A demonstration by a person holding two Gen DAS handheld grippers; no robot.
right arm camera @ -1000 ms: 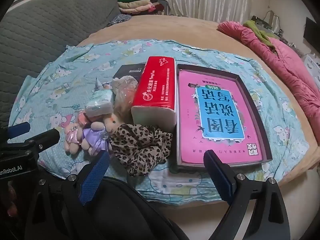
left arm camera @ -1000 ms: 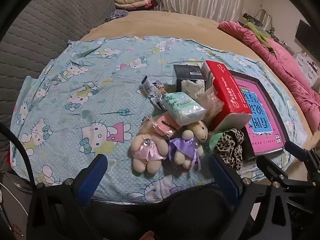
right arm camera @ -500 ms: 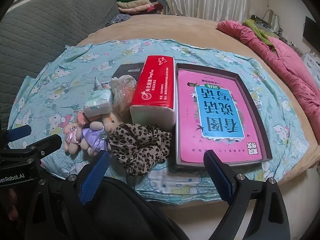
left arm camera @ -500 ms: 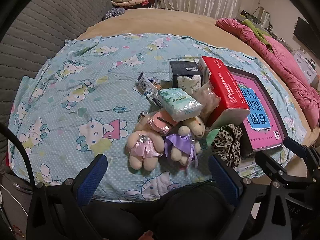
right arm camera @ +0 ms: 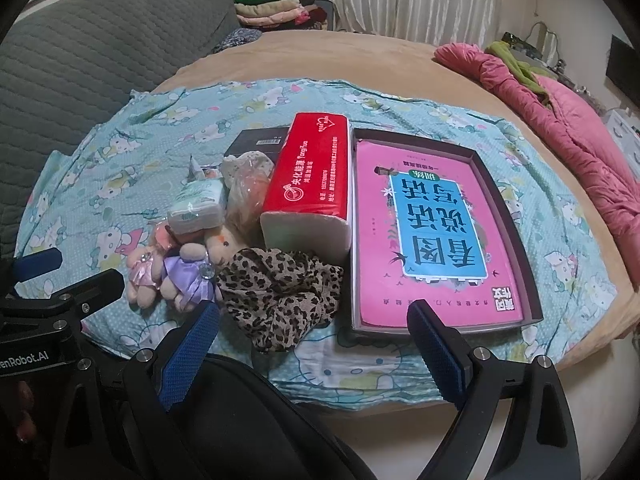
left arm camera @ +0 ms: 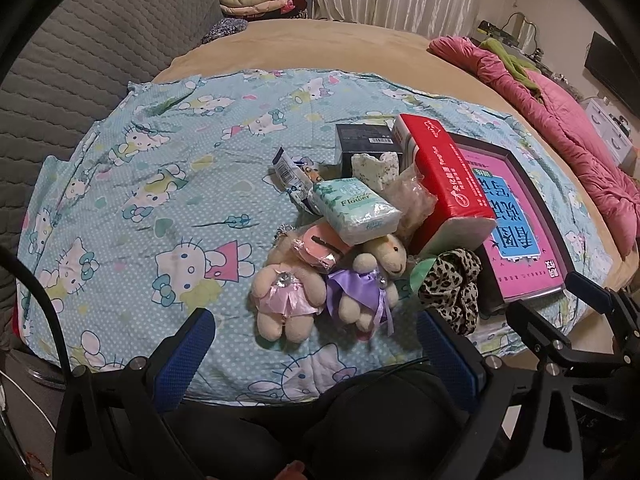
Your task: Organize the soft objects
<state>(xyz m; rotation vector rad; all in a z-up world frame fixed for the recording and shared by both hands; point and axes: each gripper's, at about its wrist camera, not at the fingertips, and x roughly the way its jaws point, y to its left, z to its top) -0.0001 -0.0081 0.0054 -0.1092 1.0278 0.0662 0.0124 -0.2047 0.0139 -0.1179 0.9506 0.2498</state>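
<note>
A pile of soft things lies on the Hello Kitty sheet: a plush in a pink dress, a plush in a purple dress, a leopard-print scrunchie, a Flower tissue pack and a red tissue pack. My left gripper is open and empty, just short of the plushes. My right gripper is open and empty, near the scrunchie.
A dark tray holding a pink book lies right of the red pack. A black box sits behind the pile. A pink quilt lies at the right, folded clothes at the back.
Both grippers have shifted only slightly; the left view drew back a little from the pile. Nothing on the bed moved.
</note>
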